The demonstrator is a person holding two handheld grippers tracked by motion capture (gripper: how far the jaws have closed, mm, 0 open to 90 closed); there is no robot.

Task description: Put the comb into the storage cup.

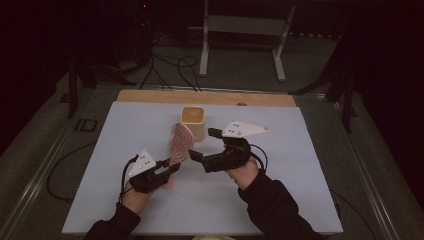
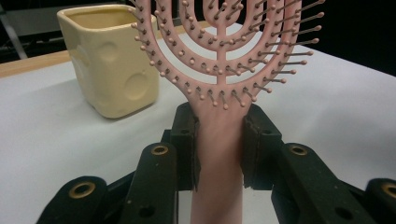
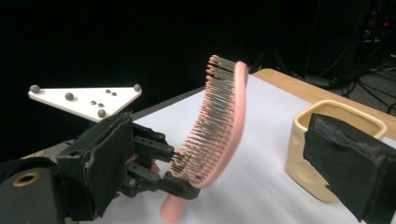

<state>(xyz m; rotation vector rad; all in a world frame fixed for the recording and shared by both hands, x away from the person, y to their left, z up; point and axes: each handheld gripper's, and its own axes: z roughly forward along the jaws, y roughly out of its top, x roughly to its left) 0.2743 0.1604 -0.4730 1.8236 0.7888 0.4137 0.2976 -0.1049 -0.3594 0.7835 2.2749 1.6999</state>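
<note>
A pink paddle hairbrush (image 1: 181, 140) stands tilted above the white table, its bristles facing the right gripper. My left gripper (image 1: 172, 167) is shut on the brush's handle (image 2: 218, 154); its pads (image 2: 187, 140) press both sides just below the brush head (image 2: 219, 46). My right gripper (image 1: 202, 144) is open a short way to the right of the brush head, jaws wide apart with nothing touching them. From the right gripper (image 3: 222, 140), the hairbrush (image 3: 229, 116) sits ahead, held by the left gripper (image 3: 180, 186). A pale yellow square cup (image 1: 193, 120) stands upright just behind the brush.
The white table sheet (image 1: 300, 175) has free room on both sides and in front. A wooden strip (image 1: 150, 96) runs along its far edge. Beyond it, cables (image 1: 175, 65) and a metal stand (image 1: 240, 25) are on the dark floor.
</note>
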